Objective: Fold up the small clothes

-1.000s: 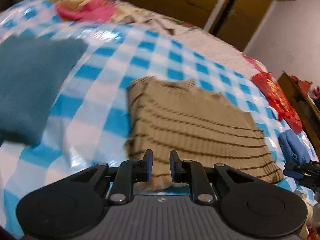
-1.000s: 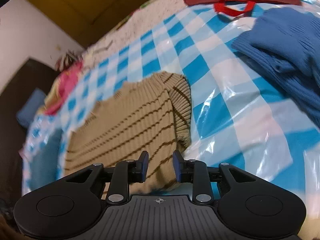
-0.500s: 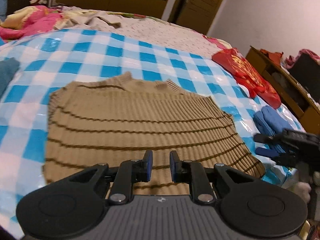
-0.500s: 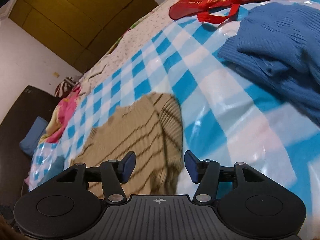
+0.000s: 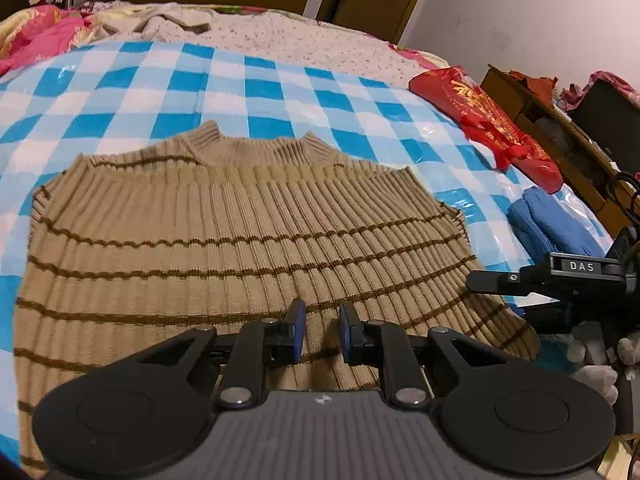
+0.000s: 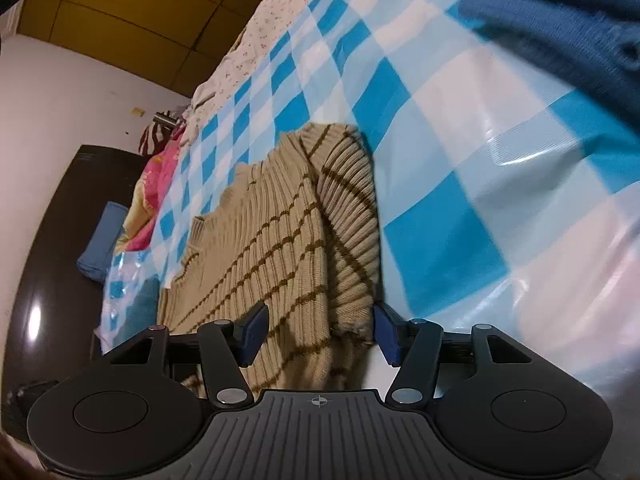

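Observation:
A tan ribbed sweater [image 5: 240, 240] with brown stripes lies flat on the blue-and-white checked sheet [image 5: 140, 80], collar at the far side. My left gripper [image 5: 322, 330] hovers over its near hem, jaws a small gap apart with nothing between them. In the right wrist view the same sweater [image 6: 280, 240] shows with a sleeve folded in along its right edge. My right gripper [image 6: 316, 334] is open wide, its jaws on either side of that folded sleeve's near end. The right gripper also shows in the left wrist view [image 5: 520, 280] at the sweater's right edge.
A folded blue garment [image 5: 552, 228] and a red bag [image 5: 488, 120] lie right of the sweater. Pink bedding [image 5: 44, 32] is at the far left. A wooden shelf [image 5: 560, 128] stands past the bed's right edge. A teal cloth [image 6: 140, 308] lies beyond the sweater.
My right gripper has opened from nearly shut to wide and moved down to the folded sleeve. My left gripper has swung from the sweater's left side to its near hem, jaws unchanged.

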